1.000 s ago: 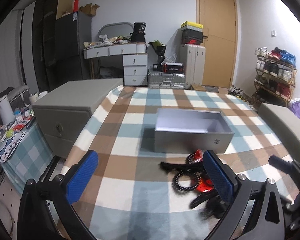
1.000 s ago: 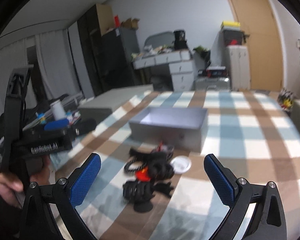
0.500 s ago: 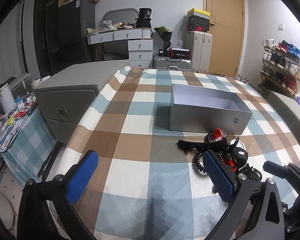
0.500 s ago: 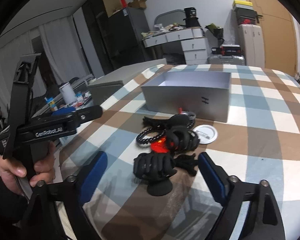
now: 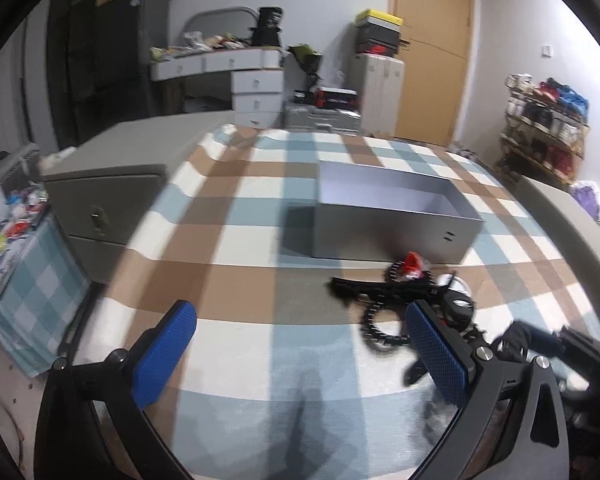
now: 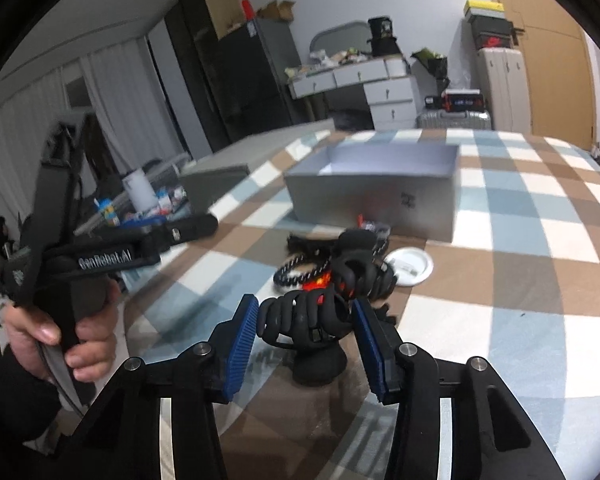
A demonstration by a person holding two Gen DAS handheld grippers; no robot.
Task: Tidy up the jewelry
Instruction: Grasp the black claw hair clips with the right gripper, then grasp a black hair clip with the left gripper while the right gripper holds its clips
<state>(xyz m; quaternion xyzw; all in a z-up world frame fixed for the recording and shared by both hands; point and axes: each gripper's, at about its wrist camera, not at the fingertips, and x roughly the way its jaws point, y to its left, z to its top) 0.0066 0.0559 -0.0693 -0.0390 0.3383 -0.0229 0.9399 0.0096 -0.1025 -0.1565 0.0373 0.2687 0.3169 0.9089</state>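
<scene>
Black claw clip (image 6: 300,316) sits between my right gripper (image 6: 306,344) pads, nearest item in the jewelry pile (image 6: 340,268) on the checked cloth (image 6: 520,280). Jaws have just been closing and now stand narrow round the clip; pads look right at its sides, though I can't tell if they press yet. So step in hand: first grab. Left gripper (image 5: 300,348) hangs wide over bare cloth just left of the pile, holding nothing. Pile has black coil bands, a long black clip, something red and a white disc (image 6: 410,266), all tangled close. Grey box (image 6: 380,196) stands just behind the pile, open on top; the inside I can see is bare, nothing in it yet. Next I'd finish the squeeze, lift straight up so the clip doesn't drag the coils along, then carry it over the box wall and drop it.
</scene>
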